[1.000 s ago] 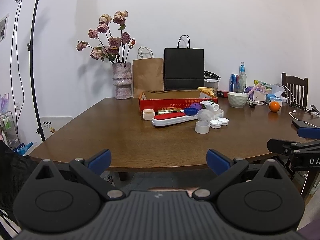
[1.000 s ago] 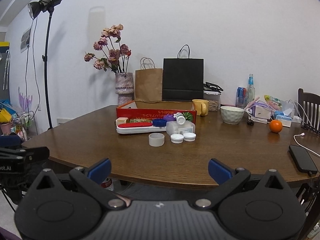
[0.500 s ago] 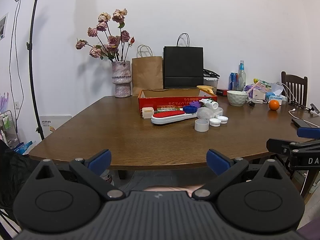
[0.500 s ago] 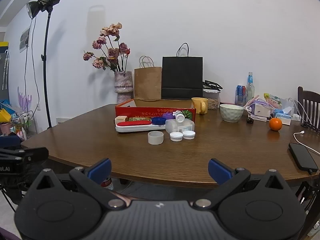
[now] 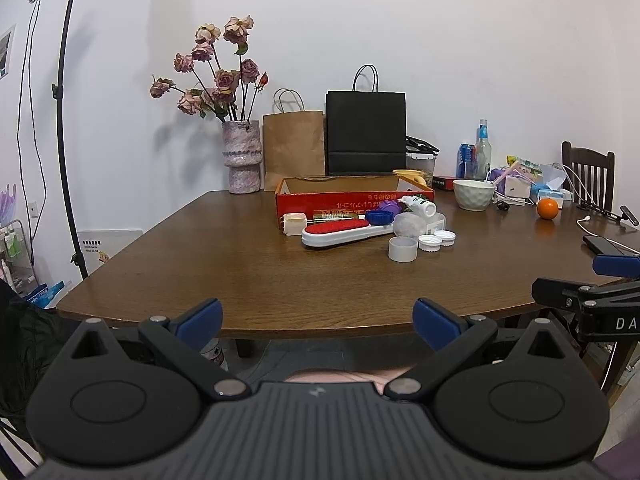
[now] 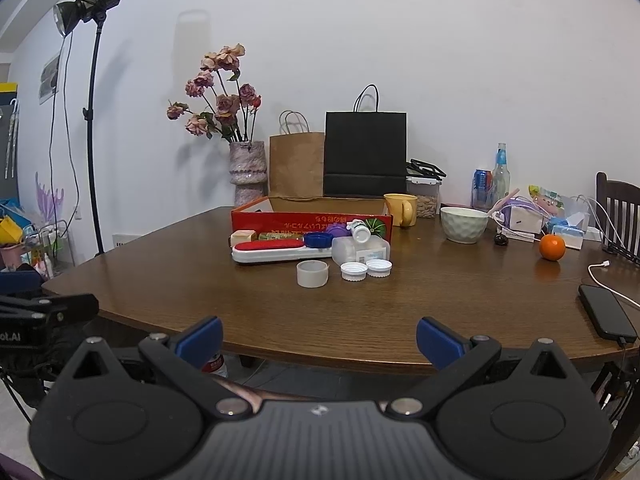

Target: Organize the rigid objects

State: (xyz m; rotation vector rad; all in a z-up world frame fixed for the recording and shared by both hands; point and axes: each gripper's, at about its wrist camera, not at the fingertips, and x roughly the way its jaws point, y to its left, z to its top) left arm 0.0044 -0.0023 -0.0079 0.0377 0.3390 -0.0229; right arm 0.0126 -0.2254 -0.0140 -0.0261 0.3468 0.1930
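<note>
A pile of small rigid items lies mid-table in front of a red cardboard box [image 5: 352,198] [image 6: 308,220]. It holds a white and red brush [image 5: 344,232] [image 6: 276,250], a grey cup-like cap [image 5: 402,249] [image 6: 312,273], two white lids [image 5: 437,239] [image 6: 365,269], a blue lid [image 6: 318,239], a clear container [image 6: 360,249] and a small white bottle [image 5: 418,204] [image 6: 359,230]. My left gripper [image 5: 318,314] and right gripper [image 6: 319,336] both hang open and empty before the table's near edge, well short of the pile.
At the back of the wooden table [image 5: 240,272] stand a vase of dried roses [image 5: 242,168], a brown bag [image 5: 293,144] and a black bag [image 5: 366,134]. To the right are a bowl [image 6: 464,224], a yellow mug [image 6: 400,209], an orange [image 6: 552,247], a phone [image 6: 606,316] and a chair.
Both views have tilted slightly upward, so the table and its objects sit a little lower in frame. Nothing on the table has moved and both grippers stay open.
</note>
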